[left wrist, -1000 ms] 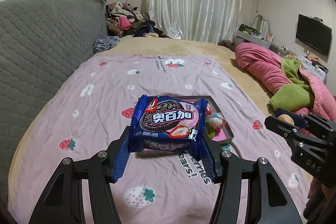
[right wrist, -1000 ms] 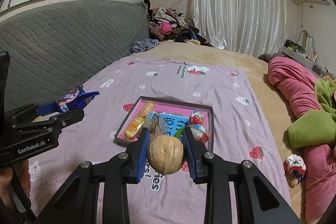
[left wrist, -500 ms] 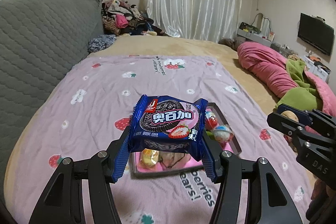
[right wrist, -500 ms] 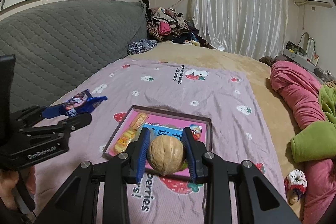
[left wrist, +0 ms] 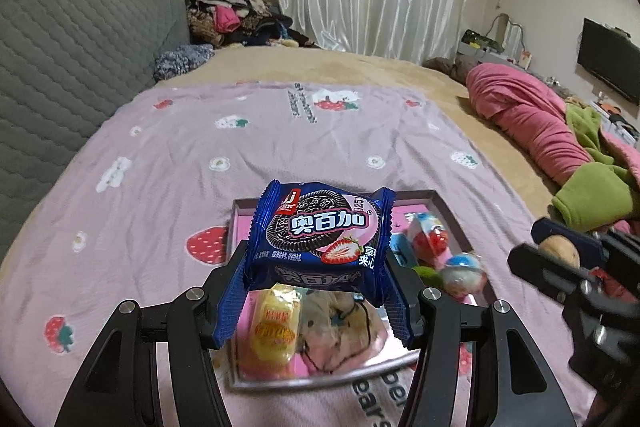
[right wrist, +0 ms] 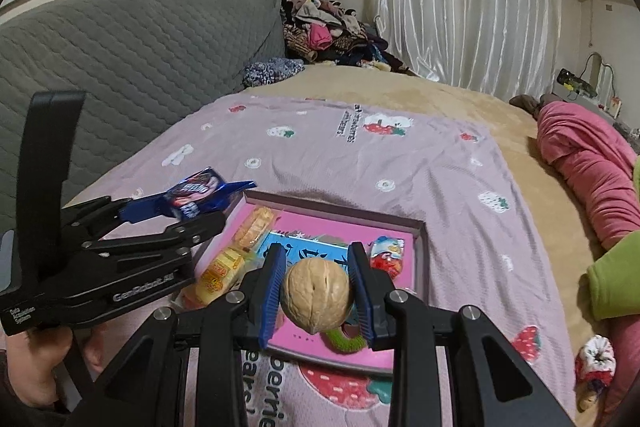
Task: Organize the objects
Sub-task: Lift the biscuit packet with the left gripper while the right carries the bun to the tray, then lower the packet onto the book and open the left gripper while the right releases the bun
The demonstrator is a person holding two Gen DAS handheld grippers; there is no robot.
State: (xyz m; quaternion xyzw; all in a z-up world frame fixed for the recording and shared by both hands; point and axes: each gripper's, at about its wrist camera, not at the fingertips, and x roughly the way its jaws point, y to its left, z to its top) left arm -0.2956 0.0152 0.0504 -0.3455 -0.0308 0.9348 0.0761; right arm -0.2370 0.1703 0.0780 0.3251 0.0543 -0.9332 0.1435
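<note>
My left gripper point(left wrist: 316, 267) is shut on a blue cookie packet point(left wrist: 318, 239) and holds it above the near left part of a pink tray point(left wrist: 240, 211) on the bed. My right gripper point(right wrist: 316, 287) is shut on a walnut point(right wrist: 315, 297) and holds it above the tray's near edge point(right wrist: 360, 363). The tray holds yellow snack packs point(right wrist: 218, 273), a blue card, wrapped candies point(right wrist: 386, 253) and a green ring point(right wrist: 346, 341). The left gripper and its packet point(right wrist: 196, 193) show at the left of the right wrist view. The right gripper with the walnut point(left wrist: 558, 253) shows at the right of the left wrist view.
The tray lies on a lilac strawberry-print blanket point(left wrist: 280, 131) over a tan bed. A grey quilted headboard point(right wrist: 140, 47) runs along the left. Pink and green bedding point(left wrist: 560, 147) is piled on the right. A clothes heap point(right wrist: 328, 31) sits at the far end. A small scrunchie point(right wrist: 596, 355) lies at the right.
Both grippers have moved forward over the tray with their objects still held. The tray now sits lower and nearer in both views.
</note>
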